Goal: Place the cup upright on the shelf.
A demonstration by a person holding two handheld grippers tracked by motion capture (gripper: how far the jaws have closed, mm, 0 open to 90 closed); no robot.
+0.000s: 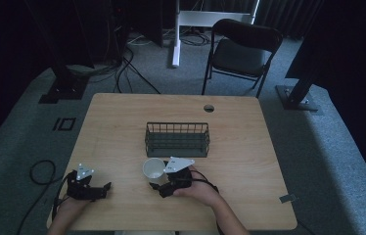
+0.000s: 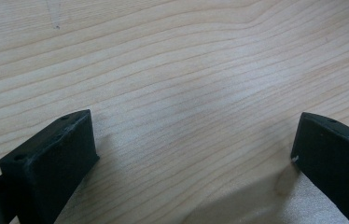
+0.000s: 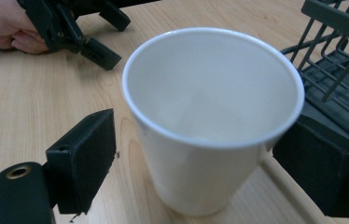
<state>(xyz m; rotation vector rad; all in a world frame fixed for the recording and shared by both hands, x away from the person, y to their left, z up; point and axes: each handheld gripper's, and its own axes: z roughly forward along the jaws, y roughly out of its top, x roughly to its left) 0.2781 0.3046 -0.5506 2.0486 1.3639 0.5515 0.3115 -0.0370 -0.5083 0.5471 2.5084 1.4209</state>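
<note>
**White paper cup between spread jaws, beside the wire basket**

While the left gripper (image 1: 103, 186) rests wide open and empty on the wooden table (image 1: 249, 147), the right gripper (image 3: 200, 163) straddles an upright white paper cup (image 3: 212, 116), jaws apart with the right one close against it, gripping nothing. The cup stands just before the dark wire basket (image 1: 177, 138).

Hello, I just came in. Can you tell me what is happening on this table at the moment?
A person sits at a wooden table with a gripper in each hand. The right gripper has its open jaws on either side of a white paper cup, not yet closed on it. The cup stands upright and empty beside a dark wire basket. The left gripper rests open over bare wood, holding nothing.
</note>
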